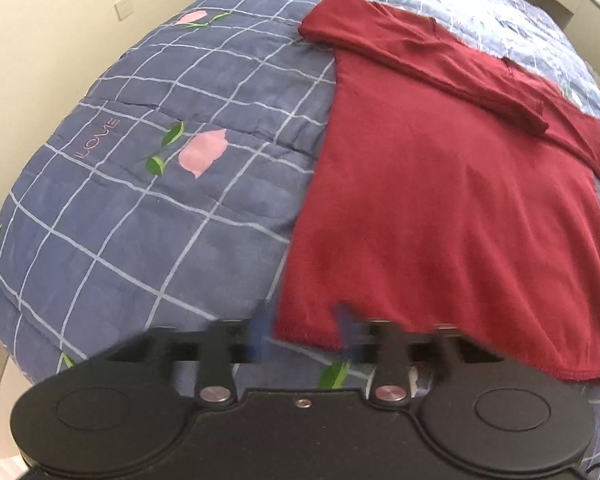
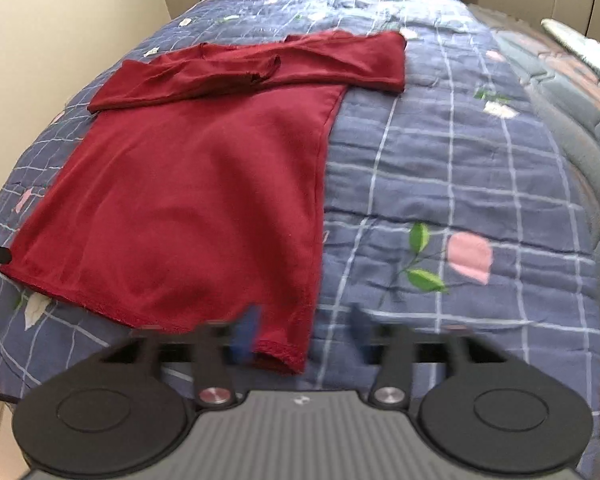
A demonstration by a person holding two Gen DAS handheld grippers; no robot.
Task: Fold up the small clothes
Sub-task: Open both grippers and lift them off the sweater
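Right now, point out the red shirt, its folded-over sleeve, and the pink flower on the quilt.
red shirt (image 1: 452, 216), left wrist view, middle of the body panel.
folded-over sleeve (image 2: 204, 80), right wrist view, mid-sleeve across the chest.
pink flower (image 1: 202, 154), left wrist view, centre of the bloom.

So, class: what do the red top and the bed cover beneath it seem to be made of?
Red top: probably a thin, matte knit, since it drapes limply and shows stitched hems. Bed cover: likely quilted cotton-type cloth, matte, with a printed grid and flowers and puffy stitched seams.
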